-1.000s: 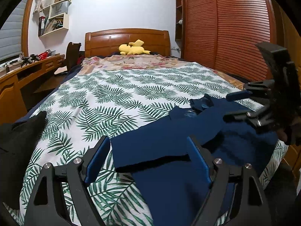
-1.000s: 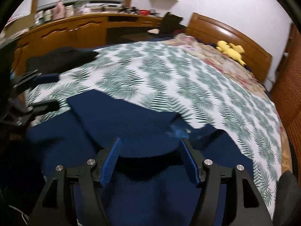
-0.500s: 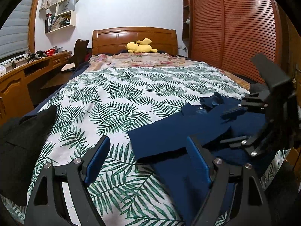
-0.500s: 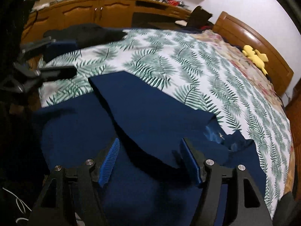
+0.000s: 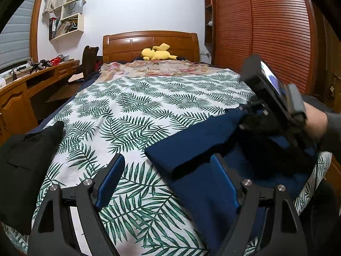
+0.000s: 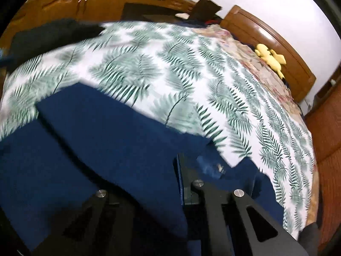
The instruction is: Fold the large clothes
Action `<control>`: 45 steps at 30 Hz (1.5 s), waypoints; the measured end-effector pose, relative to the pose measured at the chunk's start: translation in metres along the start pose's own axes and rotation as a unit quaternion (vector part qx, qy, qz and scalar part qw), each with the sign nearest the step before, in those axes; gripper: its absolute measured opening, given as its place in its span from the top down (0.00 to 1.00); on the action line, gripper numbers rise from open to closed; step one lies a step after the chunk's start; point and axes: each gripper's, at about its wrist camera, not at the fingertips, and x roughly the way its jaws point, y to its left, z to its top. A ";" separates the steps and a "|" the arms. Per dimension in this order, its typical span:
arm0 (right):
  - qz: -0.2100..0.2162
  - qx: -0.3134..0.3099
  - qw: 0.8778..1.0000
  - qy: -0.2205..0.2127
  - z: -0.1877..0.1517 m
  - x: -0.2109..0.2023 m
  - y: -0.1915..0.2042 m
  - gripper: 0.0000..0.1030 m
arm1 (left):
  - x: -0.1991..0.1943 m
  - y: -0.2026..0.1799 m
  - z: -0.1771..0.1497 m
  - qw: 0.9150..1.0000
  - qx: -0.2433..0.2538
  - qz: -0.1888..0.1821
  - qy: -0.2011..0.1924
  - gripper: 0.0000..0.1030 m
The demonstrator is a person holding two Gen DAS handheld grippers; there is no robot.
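Observation:
A large navy garment [image 5: 191, 145] lies partly folded at the near right of the bed, one flap laid over the body [image 6: 106, 138]. My left gripper [image 5: 167, 171] hovers open at its left edge; the right finger [image 5: 223, 181] is over navy cloth and the left one over the sheet. My right gripper [image 6: 179, 170] is low on the garment beside the collar. Its jaws are closing with a fold of navy cloth between them, which drapes over and hides the left finger. In the left wrist view the right gripper [image 5: 247, 123] and the hand holding it press into the cloth.
The bed has a white sheet with green fern leaves [image 5: 138, 106]. A black garment [image 5: 23, 153] lies at its left edge. A yellow plush toy [image 5: 158, 53] rests by the wooden headboard. A wooden desk [image 5: 21, 89] runs along the left and a slatted wardrobe [image 5: 266, 32] along the right.
My right gripper has moved across and down onto the navy garment, and its jaws have gone from wide apart to together on a fold. The left gripper has stayed open, almost still.

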 end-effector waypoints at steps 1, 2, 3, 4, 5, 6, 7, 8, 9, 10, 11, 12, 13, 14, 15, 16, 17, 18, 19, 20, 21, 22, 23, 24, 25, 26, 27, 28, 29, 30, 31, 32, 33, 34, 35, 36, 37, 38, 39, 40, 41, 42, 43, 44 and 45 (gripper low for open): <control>-0.002 0.005 1.000 -0.003 0.005 0.003 -0.004 0.89 | 0.000 -0.001 0.000 1.000 0.001 -0.001 0.000 0.19; -0.008 0.007 1.000 -0.007 0.007 0.003 -0.009 0.89 | 0.001 -0.001 0.001 1.000 0.001 -0.002 0.000 0.19; -0.015 0.010 1.000 -0.011 0.013 0.007 -0.013 0.89 | 0.001 -0.002 0.001 1.000 0.001 -0.002 0.000 0.19; -0.021 0.017 1.000 -0.013 0.018 0.010 -0.016 0.89 | 0.002 -0.003 0.001 1.000 0.002 -0.004 0.000 0.19; -0.027 0.023 0.999 -0.015 0.021 0.013 -0.018 0.89 | 0.001 -0.004 0.002 1.000 0.002 -0.004 -0.001 0.19; -0.031 0.034 0.999 -0.018 0.026 0.015 -0.022 0.87 | 0.001 -0.004 0.002 1.000 0.002 -0.005 -0.003 0.19; -0.030 0.045 0.998 -0.020 0.029 0.017 -0.025 0.83 | 0.001 -0.006 0.003 1.000 0.001 -0.006 -0.005 0.19; -0.027 0.059 0.998 -0.023 0.032 0.018 -0.029 0.67 | 0.001 -0.007 0.004 1.000 0.001 -0.008 -0.007 0.19; -0.025 0.074 0.997 -0.029 0.035 0.018 -0.033 0.51 | 0.001 -0.009 0.005 1.000 0.001 -0.010 -0.009 0.19; -0.024 0.085 0.995 -0.035 0.035 0.017 -0.037 0.45 | 0.001 -0.010 0.006 1.000 0.001 -0.011 -0.011 0.19; -0.020 0.096 0.994 -0.040 0.035 0.015 -0.040 0.41 | 0.001 -0.012 0.006 1.000 0.002 -0.013 -0.013 0.19; -0.013 0.104 0.994 -0.041 0.035 0.016 -0.043 0.40 | 0.001 -0.013 0.007 1.000 0.002 -0.014 -0.014 0.19; -0.007 0.113 0.993 -0.041 0.035 0.018 -0.048 0.40 | 0.002 -0.015 0.008 1.000 0.003 -0.015 -0.015 0.19; -0.007 0.119 0.992 -0.041 0.035 0.019 -0.050 0.40 | 0.003 -0.017 0.009 1.000 0.003 -0.017 -0.016 0.19; -0.009 0.122 0.992 -0.040 0.034 0.019 -0.052 0.39 | 0.003 -0.019 0.010 1.000 0.003 -0.018 -0.016 0.19; -0.012 0.125 0.991 -0.038 0.034 0.020 -0.054 0.39 | 0.004 -0.021 0.010 1.000 0.004 -0.019 -0.017 0.19; -0.018 0.129 0.991 -0.039 0.034 0.020 -0.057 0.39 | 0.005 -0.022 0.011 1.000 0.005 -0.020 -0.017 0.19; -0.021 0.133 0.990 -0.041 0.034 0.018 -0.060 0.39 | 0.006 -0.024 0.012 1.000 0.005 -0.021 -0.018 0.19; -0.022 0.142 0.989 -0.044 0.034 0.017 -0.064 0.39 | 0.006 -0.025 0.012 1.000 0.005 -0.022 -0.019 0.19; -0.027 0.151 0.987 -0.046 0.034 0.016 -0.067 0.38 | 0.007 -0.027 0.013 1.000 0.006 -0.023 -0.019 0.19; -0.037 0.162 0.985 -0.048 0.035 0.015 -0.072 0.38 | 0.007 -0.028 0.013 1.000 0.006 -0.024 -0.020 0.19; -0.045 0.170 0.983 -0.049 0.035 0.015 -0.075 0.38 | 0.007 -0.030 0.013 0.999 0.007 -0.024 -0.020 0.19; -0.056 0.177 0.981 -0.050 0.036 0.014 -0.077 0.38 | 0.008 -0.031 0.014 0.999 0.007 -0.025 -0.020 0.19; -0.070 0.182 0.979 -0.052 0.036 0.013 -0.081 0.38 | 0.009 -0.032 0.014 0.999 0.008 -0.025 -0.020 0.19; -0.077 0.184 0.978 -0.056 0.036 0.011 -0.081 0.38 | 0.009 -0.033 0.014 0.999 0.008 -0.025 -0.019 0.19; -0.078 0.184 0.978 -0.059 0.035 0.009 -0.083 0.38 | 0.010 -0.034 0.015 0.999 0.008 -0.025 -0.019 0.19; -0.077 0.184 0.978 -0.060 0.032 0.008 -0.087 0.38 | 0.011 -0.035 0.015 0.999 0.008 -0.025 -0.018 0.19; -0.076 0.185 0.978 -0.057 0.028 0.008 -0.089 0.38 | 0.012 -0.036 0.015 1.000 0.008 -0.025 -0.018 0.19; -0.074 0.188 0.978 -0.055 0.024 0.006 -0.091 0.38 | 0.013 -0.037 0.016 0.999 0.007 -0.025 -0.018 0.19; -0.068 0.191 0.978 -0.053 0.018 0.004 -0.096 0.38 | 0.013 -0.037 0.017 0.999 0.006 -0.026 -0.019 0.19; -0.065 0.193 0.978 -0.052 0.010 0.002 -0.101 0.38 | 0.013 -0.038 0.019 0.999 0.005 -0.027 -0.020 0.19; -0.068 0.194 0.977 -0.050 0.003 -0.001 -0.107 0.38 | 0.014 -0.039 0.020 0.999 0.004 -0.028 -0.023 0.19; -0.076 0.194 0.977 -0.045 -0.008 -0.002 -0.114 0.38 | 0.014 -0.041 0.021 0.999 0.003 -0.029 -0.026 0.19; -0.084 0.196 0.976 -0.038 -0.017 -0.005 -0.121 0.38 | 0.014 -0.042 0.022 0.999 0.002 -0.030 -0.028 0.19; -0.092 0.201 0.975 -0.028 -0.030 -0.007 -0.131 0.38 | 0.014 -0.044 0.024 0.999 0.003 -0.030 -0.031 0.19; -0.100 0.208 0.973 -0.018 -0.041 -0.008 -0.141 0.38 | 0.014 -0.046 0.026 0.999 0.005 -0.028 -0.035 0.19; -0.108 0.218 0.970 -0.004 -0.055 -0.007 -0.152 0.38 | 0.013 -0.047 0.028 0.999 0.006 -0.028 -0.038 0.19; -0.113 0.227 0.967 0.007 -0.067 -0.008 -0.161 0.38 | 0.013 -0.048 0.030 0.999 0.007 -0.028 -0.040 0.19; -0.116 0.238 0.964 0.019 -0.080 -0.007 -0.172 0.38 | 0.013 -0.049 0.031 0.999 0.007 -0.027 -0.041 0.19; -0.119 0.251 0.960 0.031 -0.093 -0.005 -0.182 0.38 | 0.011 -0.051 0.033 0.999 0.009 -0.026 -0.044 0.19; -0.121 0.262 0.957 0.041 -0.105 -0.004 -0.192 0.38 | 0.010 -0.052 0.035 0.999 0.011 -0.024 -0.046 0.19; -0.123 0.275 0.952 0.051 -0.119 -0.003 -0.201 0.38 | 0.007 -0.054 0.036 0.998 0.014 -0.022 -0.050 0.19; -0.125 0.286 0.948 0.060 -0.130 -0.001 -0.209 0.38 | 0.004 -0.055 0.038 0.998 0.016 -0.023 -0.055 0.19; -0.123 0.300 0.943 0.069 -0.140 0.002 -0.222 0.38 | 0.001 -0.057 0.039 0.998 0.016 -0.026 -0.060 0.19; -0.122 0.312 0.939 0.075 -0.149 0.004 -0.229 0.38 | 0.000 -0.058 0.041 0.997 0.016 -0.028 -0.064 0.19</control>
